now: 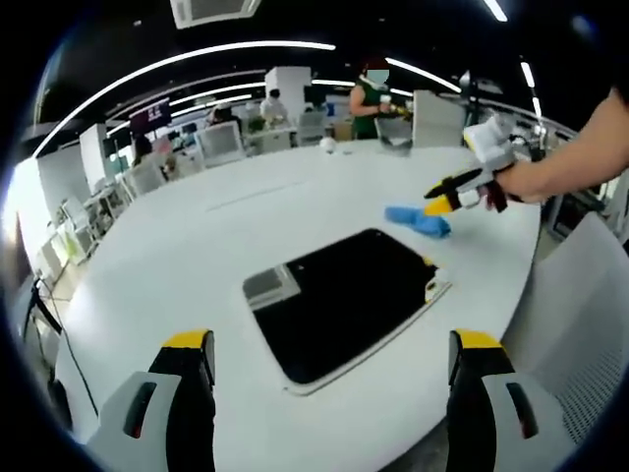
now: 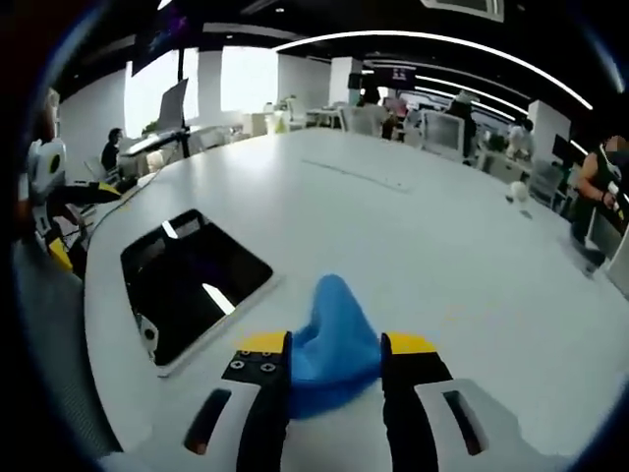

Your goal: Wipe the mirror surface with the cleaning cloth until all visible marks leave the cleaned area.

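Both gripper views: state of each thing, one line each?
mirror: flat on the white table, dark, reflecting ceiling lights, not being wiped.
blue cleaning cloth: bunched on the table beside the mirror, between the right gripper's jaws.
right gripper: jaws around the cloth, not fully shut.
left gripper: open, empty, above the table edge.

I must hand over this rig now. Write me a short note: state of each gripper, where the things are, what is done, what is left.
Left gripper: open, holding nothing, above the table short of the mirror.
Right gripper: jaws on either side of the blue cleaning cloth, which lies on the table beside the mirror; whether they pinch it, I cannot tell.
Done: cloth reached.
Left: bring the cloth to the mirror and wipe all marks off.
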Tool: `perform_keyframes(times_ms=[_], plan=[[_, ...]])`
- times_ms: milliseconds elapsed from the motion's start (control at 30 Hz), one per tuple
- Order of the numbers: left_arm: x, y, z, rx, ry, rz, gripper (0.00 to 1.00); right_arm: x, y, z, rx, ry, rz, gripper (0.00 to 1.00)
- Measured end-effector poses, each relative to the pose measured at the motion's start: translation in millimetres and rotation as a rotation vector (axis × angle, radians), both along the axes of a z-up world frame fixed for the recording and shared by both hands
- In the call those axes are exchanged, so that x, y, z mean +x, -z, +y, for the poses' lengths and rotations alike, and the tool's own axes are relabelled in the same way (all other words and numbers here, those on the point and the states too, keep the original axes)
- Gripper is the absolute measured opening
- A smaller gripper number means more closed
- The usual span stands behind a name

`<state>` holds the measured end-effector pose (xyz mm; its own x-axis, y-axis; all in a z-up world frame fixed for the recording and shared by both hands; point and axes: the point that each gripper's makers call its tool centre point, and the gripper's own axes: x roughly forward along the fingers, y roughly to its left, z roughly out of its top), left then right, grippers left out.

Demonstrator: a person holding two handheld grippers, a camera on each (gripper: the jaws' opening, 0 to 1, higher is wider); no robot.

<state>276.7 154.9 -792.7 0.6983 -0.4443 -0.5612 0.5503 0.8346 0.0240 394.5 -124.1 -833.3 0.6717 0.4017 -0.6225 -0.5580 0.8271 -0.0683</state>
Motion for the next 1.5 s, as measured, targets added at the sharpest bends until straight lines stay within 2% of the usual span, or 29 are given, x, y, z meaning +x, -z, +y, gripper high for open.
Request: perform_keyframes(times_ms=[233,267,333,367,500,633,933,1067,1200,1500], plan=[[-1.1,1.9,-0.4,0.009,0.005,0.007,0.99,11.7,14.9,-1.1,-0.021,0.034,0.040,0.28],[-1.3,1.9,-0.3,0.009,0.004,0.007,0.99,10.7,18.8,-0.5,-0.029,0.033,0.054,0.25],[-1.1,2.3,0.4,0.011,0.002,0.009,0.99,2.9,29.3,-2.6,-0.062,0.033,0.115,0.09],[-1.4,3.1,0.3,0.016,0.007,0.011,0.99,6.7,25.2,-1.9,-0.060,0.033,0.074,0.09],[-1.3,1.4,-0.9,0.021,0.018,0.000,0.99,7.3,24.7,-3.5,-0.076,0.051,0.086,0.06],[-0.5,1.6,1.4,0.017,0.008,0.000,0.99,6.6,22.8,-7.8,-0.044,0.093,0.114,0.05],[-0.3,1.0,1.6,0.016,0.008,-0.002,0.99,7.3,18.9,-13.5,-0.034,0.116,0.140,0.05],[-0.3,0.7,2.0,0.017,0.005,-0.002,0.99,3.8,15.6,-20.0,-0.030,0.168,0.171,0.05],[-0.9,1.4,2.0,0.025,0.009,0.000,0.99,2.5,10.3,-26.2,-0.002,0.215,0.179,0.05],[-0.1,-1.6,2.9,0.021,-0.002,-0.013,0.99,0.4,0.5,-35.8,-0.003,0.224,0.159,0.05]])
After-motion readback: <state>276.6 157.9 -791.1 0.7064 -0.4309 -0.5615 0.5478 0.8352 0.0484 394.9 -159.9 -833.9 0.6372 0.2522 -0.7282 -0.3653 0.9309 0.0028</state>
